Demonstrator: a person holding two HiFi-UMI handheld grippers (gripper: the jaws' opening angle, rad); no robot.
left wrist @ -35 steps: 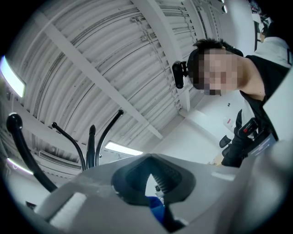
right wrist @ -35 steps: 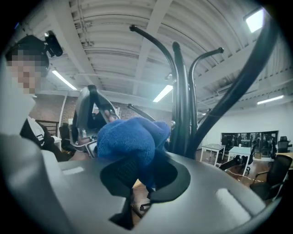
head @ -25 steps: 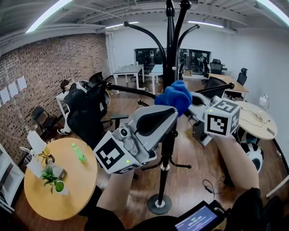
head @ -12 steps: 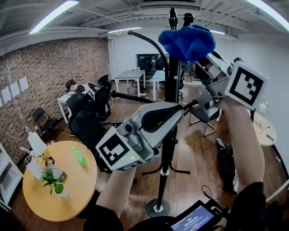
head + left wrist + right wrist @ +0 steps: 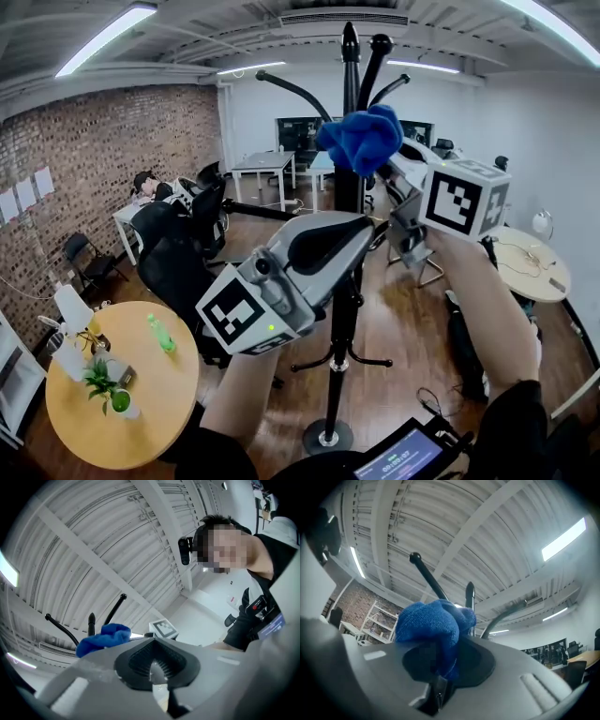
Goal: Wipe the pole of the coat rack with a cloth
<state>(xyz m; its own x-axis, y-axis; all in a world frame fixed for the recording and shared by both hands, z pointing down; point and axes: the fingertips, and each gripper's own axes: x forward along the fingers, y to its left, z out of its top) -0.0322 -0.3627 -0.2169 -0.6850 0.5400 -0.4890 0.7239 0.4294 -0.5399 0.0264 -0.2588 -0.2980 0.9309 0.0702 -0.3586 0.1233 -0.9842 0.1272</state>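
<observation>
The black coat rack pole [image 5: 339, 337] stands in the middle of the head view, with curved hooks at its top. My right gripper [image 5: 382, 171] is shut on a bunched blue cloth [image 5: 361, 139], which sits against the upper pole just below the hooks. In the right gripper view the cloth [image 5: 431, 625] bulges out of the gripper [image 5: 438, 686], with the pole tip [image 5: 469, 592] behind it. My left gripper [image 5: 364, 229] hangs in front of the pole at mid height, shut and holding nothing. Its own view shows the shut gripper [image 5: 157, 679] aimed at the ceiling, with the cloth [image 5: 101, 639] beyond.
A round wooden table [image 5: 159, 403] at lower left carries a green bottle [image 5: 161, 333] and a small plant [image 5: 103, 380]. Black office chairs [image 5: 178, 253] stand left of the rack. Another round table [image 5: 525, 258] is at right. The rack's base [image 5: 323, 437] rests on the wood floor.
My right gripper lifted the cloth from mid pole to above the hooks, then lowered it a little onto the upper pole. The left gripper has hardly moved.
</observation>
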